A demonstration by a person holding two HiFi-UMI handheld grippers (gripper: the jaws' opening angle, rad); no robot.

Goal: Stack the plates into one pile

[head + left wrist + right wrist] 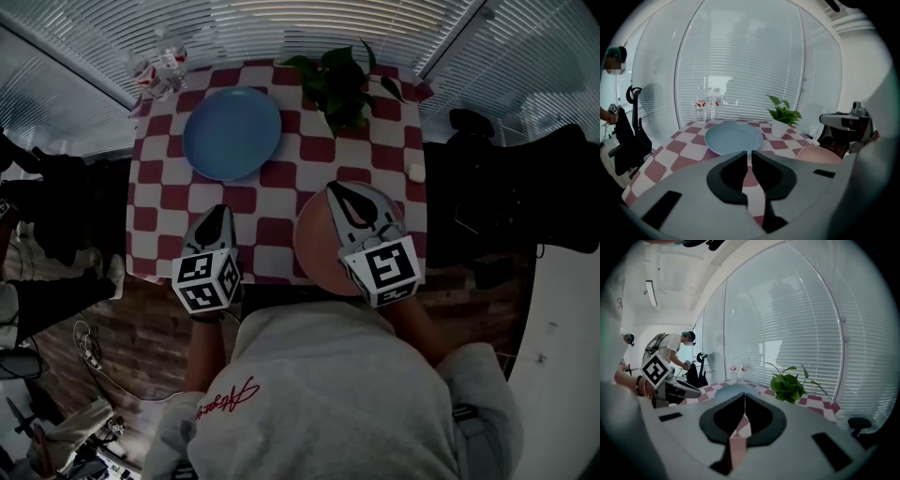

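We read the left gripper [749,154] as closed: its jaws stand almost together with only a thin slit between the tips, and nothing sits in that slit. We read the right gripper [744,394] as closed too, its jaws pressed tip to tip on nothing.

In the head view, the left gripper sits over the near edge of the table [159,187]. The right gripper sits over the pink plate [314,242] and covers most of its right part. We cannot tell whether it touches that plate.

The pink plate lies at the near edge of the table, just right of the left gripper. The blue plate [232,133] lies further in, ahead of the left gripper and ahead and to the left of the right gripper. It is apart from both. The two plates lie apart, each flat on the red-and-white checked cloth, not stacked.

Beyond the blue plate, we find two bottles [159,70] at the far left corner. A potted plant [339,86] stands at the far edge, to the right of the blue plate.
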